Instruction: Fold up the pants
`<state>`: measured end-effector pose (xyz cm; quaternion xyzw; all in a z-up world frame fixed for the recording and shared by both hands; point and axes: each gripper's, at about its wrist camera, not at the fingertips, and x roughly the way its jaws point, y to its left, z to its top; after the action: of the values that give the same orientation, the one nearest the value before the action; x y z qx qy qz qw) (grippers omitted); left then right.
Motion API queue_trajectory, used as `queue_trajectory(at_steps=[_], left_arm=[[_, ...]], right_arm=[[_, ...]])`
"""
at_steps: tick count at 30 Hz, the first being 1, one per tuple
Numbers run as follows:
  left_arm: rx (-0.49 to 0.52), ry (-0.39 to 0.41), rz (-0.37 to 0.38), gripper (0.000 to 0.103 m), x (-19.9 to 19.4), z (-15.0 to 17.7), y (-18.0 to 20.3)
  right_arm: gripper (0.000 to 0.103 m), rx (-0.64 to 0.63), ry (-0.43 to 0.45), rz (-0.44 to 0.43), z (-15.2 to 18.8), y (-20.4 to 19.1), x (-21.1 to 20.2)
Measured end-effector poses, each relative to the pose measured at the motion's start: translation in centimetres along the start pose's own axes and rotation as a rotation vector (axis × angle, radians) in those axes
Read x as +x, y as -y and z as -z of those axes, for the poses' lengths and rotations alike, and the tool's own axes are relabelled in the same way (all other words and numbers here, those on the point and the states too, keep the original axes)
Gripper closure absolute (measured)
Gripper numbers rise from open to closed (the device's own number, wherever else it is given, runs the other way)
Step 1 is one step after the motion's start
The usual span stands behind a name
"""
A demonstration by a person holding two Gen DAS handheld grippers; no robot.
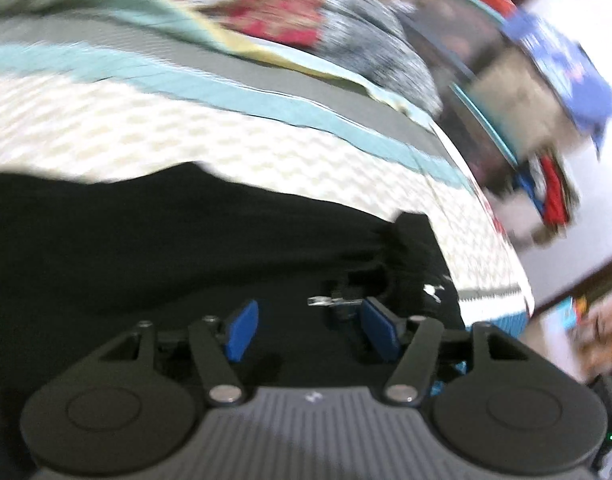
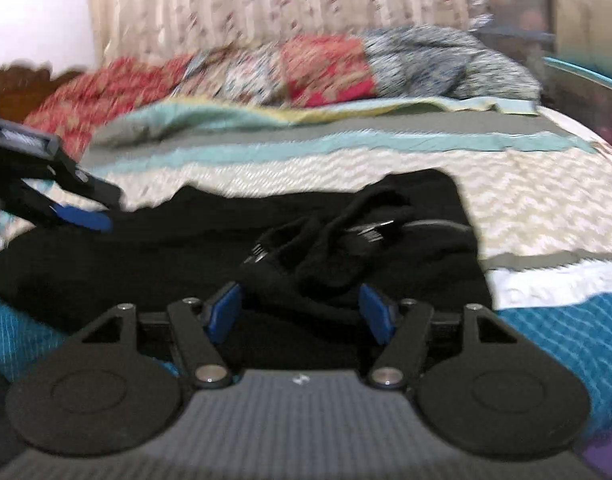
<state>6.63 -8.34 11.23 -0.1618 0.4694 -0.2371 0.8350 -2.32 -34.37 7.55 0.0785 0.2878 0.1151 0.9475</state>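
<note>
Left wrist view: left tool [image 1: 306,330] spread wide over black pants [image 1: 125,248], gripping nothing. Right tool [image 2: 301,312] also gapes wide above the bunched waistband [image 2: 346,240]. Pants lie on the bed [image 2: 546,208]; far behind, a patterned quilt [image 2: 326,68].

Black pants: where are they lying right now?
The black pants lie on the zigzag bedspread, directly ahead of both open grippers in both wrist views; their gathered waistband sits in front of the right gripper.
</note>
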Motion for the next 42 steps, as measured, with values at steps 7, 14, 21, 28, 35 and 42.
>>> queue_trajectory(at_steps=[7, 14, 21, 28, 35, 42], left_arm=[[0.021, -0.054, 0.061, 0.047, 5.4, -1.2, 4.0], [-0.130, -0.003, 0.033, 0.045, 3.5, -1.6, 0.2], [-0.160, -0.003, 0.007, 0.040, 3.6, -2.7, -1.2], [-0.130, -0.137, 0.101, 0.025, 8.6, -1.1, 1.8], [-0.109, -0.215, 0.037, 0.084, 12.5, -0.2, 4.1], [-0.093, -0.127, 0.100, 0.093, 7.6, 0.8, 3.7]], right_arm=[[0.045, 0.225, 0.011, 0.020, -2.2, 4.2, 3.8], [0.048, 0.207, -0.070, -0.220, -3.4, 0.2, 10.3], [0.048, 0.085, -0.079, -0.375, -2.1, -1.8, 7.7], [0.046, 0.165, 0.067, -0.041, -0.3, 4.8, 0.1], [0.038, 0.240, 0.051, 0.070, -0.3, 7.3, 2.4], [0.087, 0.287, -0.033, 0.060, 0.2, 5.9, 4.6]])
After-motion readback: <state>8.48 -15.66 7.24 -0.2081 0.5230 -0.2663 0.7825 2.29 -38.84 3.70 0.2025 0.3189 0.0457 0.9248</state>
